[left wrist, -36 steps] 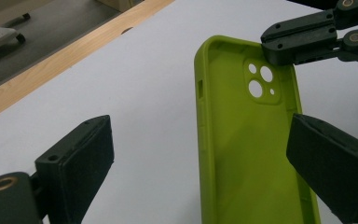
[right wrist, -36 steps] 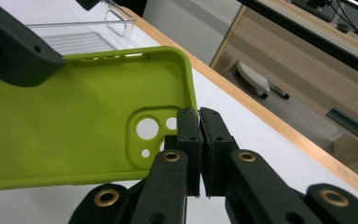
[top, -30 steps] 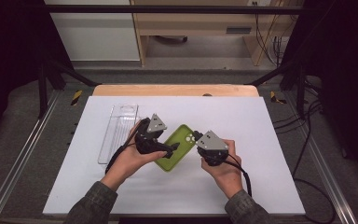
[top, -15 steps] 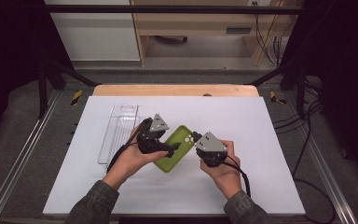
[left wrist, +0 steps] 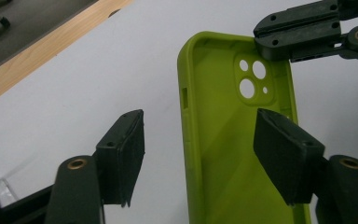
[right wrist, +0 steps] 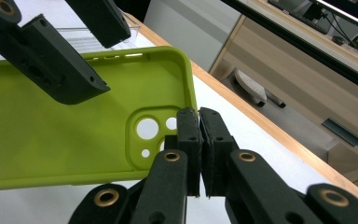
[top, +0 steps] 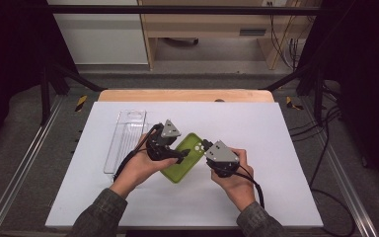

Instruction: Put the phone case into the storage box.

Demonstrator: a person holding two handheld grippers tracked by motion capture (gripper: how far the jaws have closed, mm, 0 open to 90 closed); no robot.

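Above the white tabletop [top: 276, 123], right tool [right wrist: 199, 140] pinched tight on green phone case [top: 183, 157] rim, keeping it steady; left tool [left wrist: 200, 154] just closing around its side, not yet touching.

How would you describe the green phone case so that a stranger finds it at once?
On the white table, look near the middle, between the two hands. The phone case lies there, just right of a clear plastic tray. It is the only bright lime-green thing, with round camera holes in one corner.
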